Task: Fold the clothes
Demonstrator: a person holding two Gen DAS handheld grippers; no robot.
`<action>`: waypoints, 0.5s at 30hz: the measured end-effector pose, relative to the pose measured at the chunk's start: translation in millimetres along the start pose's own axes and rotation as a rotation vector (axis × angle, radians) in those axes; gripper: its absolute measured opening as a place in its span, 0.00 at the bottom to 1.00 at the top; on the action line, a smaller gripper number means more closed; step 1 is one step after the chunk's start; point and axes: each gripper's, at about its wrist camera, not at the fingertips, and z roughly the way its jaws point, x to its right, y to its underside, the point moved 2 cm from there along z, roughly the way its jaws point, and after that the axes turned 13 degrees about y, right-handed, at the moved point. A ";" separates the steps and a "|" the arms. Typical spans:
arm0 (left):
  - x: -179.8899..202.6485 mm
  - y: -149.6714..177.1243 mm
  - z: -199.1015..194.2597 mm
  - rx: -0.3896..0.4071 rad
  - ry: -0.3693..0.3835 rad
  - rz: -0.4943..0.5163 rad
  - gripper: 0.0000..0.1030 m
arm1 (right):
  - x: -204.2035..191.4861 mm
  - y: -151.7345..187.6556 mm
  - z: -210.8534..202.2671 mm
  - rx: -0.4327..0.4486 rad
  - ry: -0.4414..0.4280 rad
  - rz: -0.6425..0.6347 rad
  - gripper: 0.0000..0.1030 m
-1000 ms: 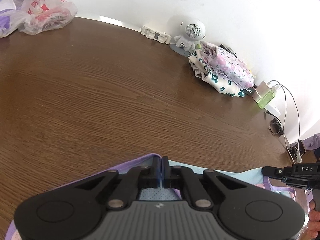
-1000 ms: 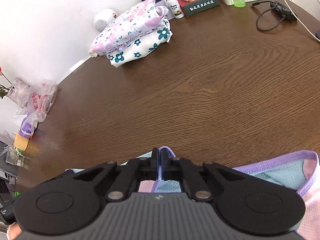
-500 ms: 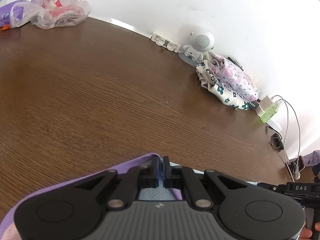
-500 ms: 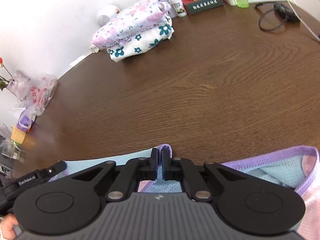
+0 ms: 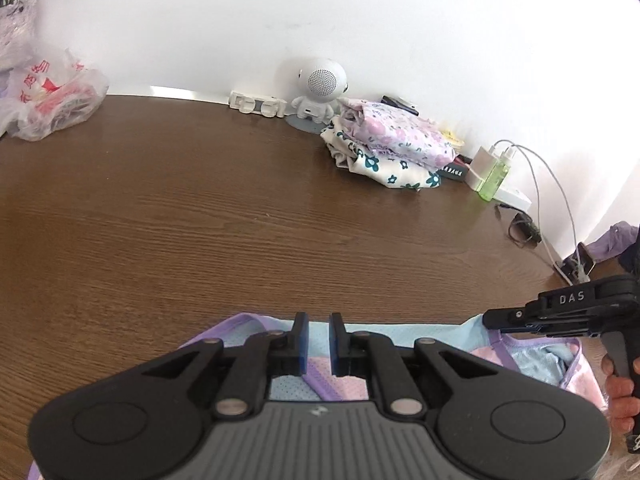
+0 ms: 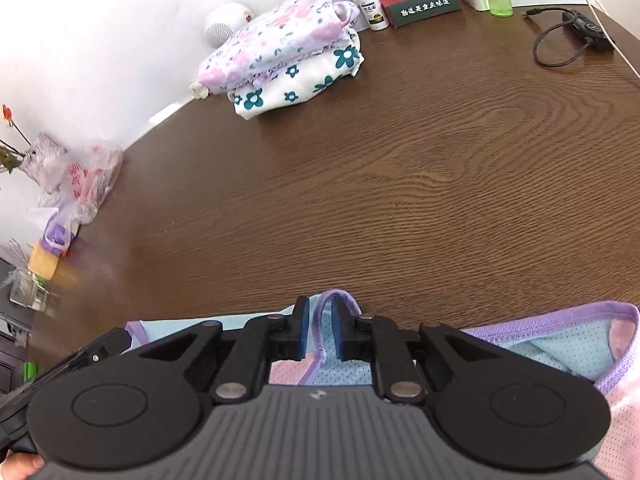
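Left wrist view: the garment (image 5: 400, 334), a thin mesh top in pale blue and pink panels with lilac binding, lies flat at the near edge of the wooden table (image 5: 240, 220), partly under the tool. The left gripper (image 5: 318, 338) has just been opening. Its jaws stand a narrow gap apart above the cloth, with nothing pinched between them. The right gripper (image 5: 490, 318) reaches in from the side over the garment's blue edge and bears the letters "DAS". A plastic bag (image 5: 52, 108) at the far left carries red print that I cannot read. A stack of folded floral clothes (image 5: 392, 148) sits against the wall.

Right wrist view: the right gripper (image 6: 320, 332) also shows a narrow gap. A raised loop of lilac hem (image 6: 340, 294) stands between the pads, which do not visibly press it. The left gripper (image 6: 116, 340) tip shows at the lower left.

The top looks very light, limp and somewhat slick, so it would likely sag and slide unless pinched at the bound hems or corners, which are thicker and firmer.

A box (image 6: 424, 6) at the back has white Chinese characters, partly legible as "重庆味道".
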 end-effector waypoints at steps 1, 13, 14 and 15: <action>-1.1 1.1 2.8 -0.006 -0.002 0.002 0.07 | 0.9 -0.2 -1.6 0.007 0.007 -0.001 0.02; -19.1 8.6 5.2 -0.010 -0.018 -0.072 0.07 | -1.8 -1.6 3.7 0.012 0.046 -0.084 0.07; -18.6 8.1 0.6 0.001 -0.010 -0.078 0.07 | 1.1 -0.9 0.0 0.010 0.026 -0.058 0.11; -16.7 7.5 -6.7 0.013 -0.004 -0.073 0.07 | 3.5 0.5 -8.0 0.017 0.012 -0.042 0.13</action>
